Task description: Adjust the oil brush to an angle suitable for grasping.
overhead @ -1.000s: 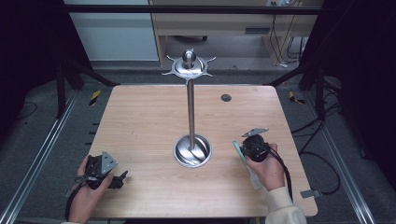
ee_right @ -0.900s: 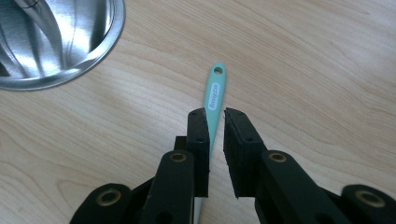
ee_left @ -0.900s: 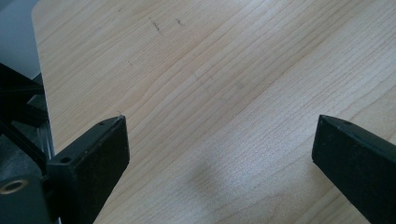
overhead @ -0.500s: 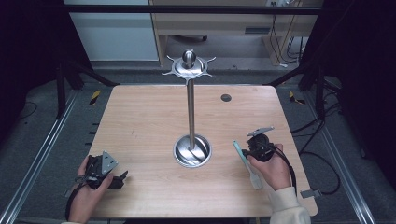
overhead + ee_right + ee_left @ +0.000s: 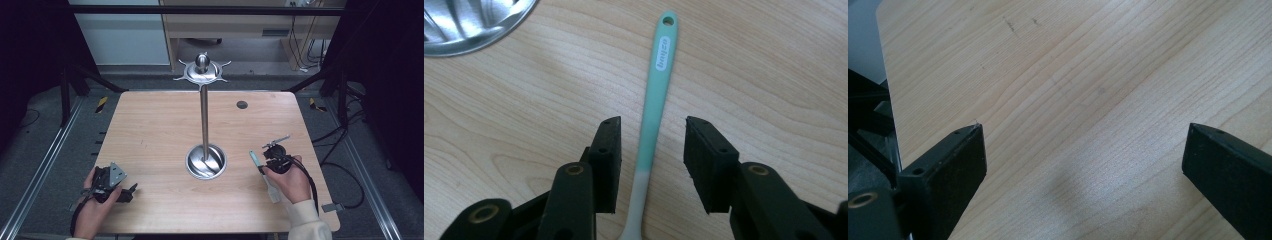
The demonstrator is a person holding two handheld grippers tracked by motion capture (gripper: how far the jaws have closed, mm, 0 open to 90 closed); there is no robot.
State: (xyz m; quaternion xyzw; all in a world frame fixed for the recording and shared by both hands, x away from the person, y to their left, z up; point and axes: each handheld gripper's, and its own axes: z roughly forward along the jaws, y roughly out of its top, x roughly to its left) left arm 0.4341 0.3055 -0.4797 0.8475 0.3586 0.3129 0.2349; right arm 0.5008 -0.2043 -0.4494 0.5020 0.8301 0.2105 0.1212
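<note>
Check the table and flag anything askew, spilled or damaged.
Nothing stands out. The teal spatula lies flat on the table between the right claw's open jaws. The metal stand is upright. No spill or damage.

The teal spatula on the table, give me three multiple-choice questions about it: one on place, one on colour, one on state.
1. Where does the spatula lie?
A. on the table, right of the stand's round base
B. inside the base
C. hanging from the stand's top

2. What colour is its handle?
A. red
B. teal
C. black

3. How does the right gripper stand to it?
A. clamped on it
B. far from it
C. jaws apart, handle between them untouched

Answers: 1 A, the high view shows it flat on the wood beside the base. 2 B, teal fading to pale grey. 3 C, wood shows between each pad and the handle.
</note>
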